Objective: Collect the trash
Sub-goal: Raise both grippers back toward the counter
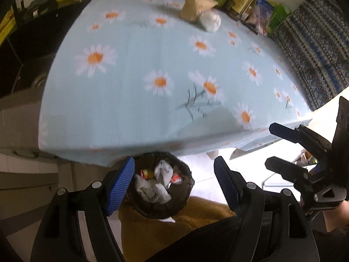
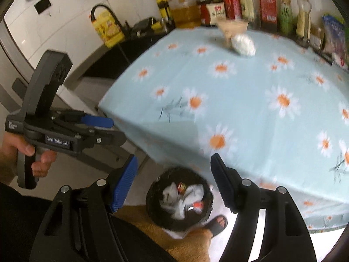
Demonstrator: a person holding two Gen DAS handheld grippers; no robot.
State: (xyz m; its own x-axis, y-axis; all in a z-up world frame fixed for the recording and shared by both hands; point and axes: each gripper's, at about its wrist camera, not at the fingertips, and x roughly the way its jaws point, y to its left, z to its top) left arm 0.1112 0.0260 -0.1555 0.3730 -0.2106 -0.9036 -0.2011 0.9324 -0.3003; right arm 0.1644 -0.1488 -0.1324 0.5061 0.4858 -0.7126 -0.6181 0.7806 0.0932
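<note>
A black-lined trash bin [image 1: 161, 183] stands on the floor below the table's front edge, holding crumpled white paper and red wrappers; it also shows in the right wrist view [image 2: 180, 198]. A crumpled white paper ball [image 1: 210, 20] and a tan paper carton [image 1: 193, 6] lie at the far side of the daisy tablecloth [image 1: 135, 83]; both show in the right wrist view, the ball [image 2: 243, 43] and the carton [image 2: 231, 27]. My left gripper [image 1: 174, 183] is open and empty above the bin. My right gripper [image 2: 174, 181] is open and empty, also over the bin.
Bottles and boxes [image 2: 261, 6] line the table's back edge. A yellow oil jug [image 2: 108, 29] stands on a black counter to the left. A patterned cloth [image 1: 316, 50] lies right of the table. A sandalled foot [image 2: 218, 221] is beside the bin.
</note>
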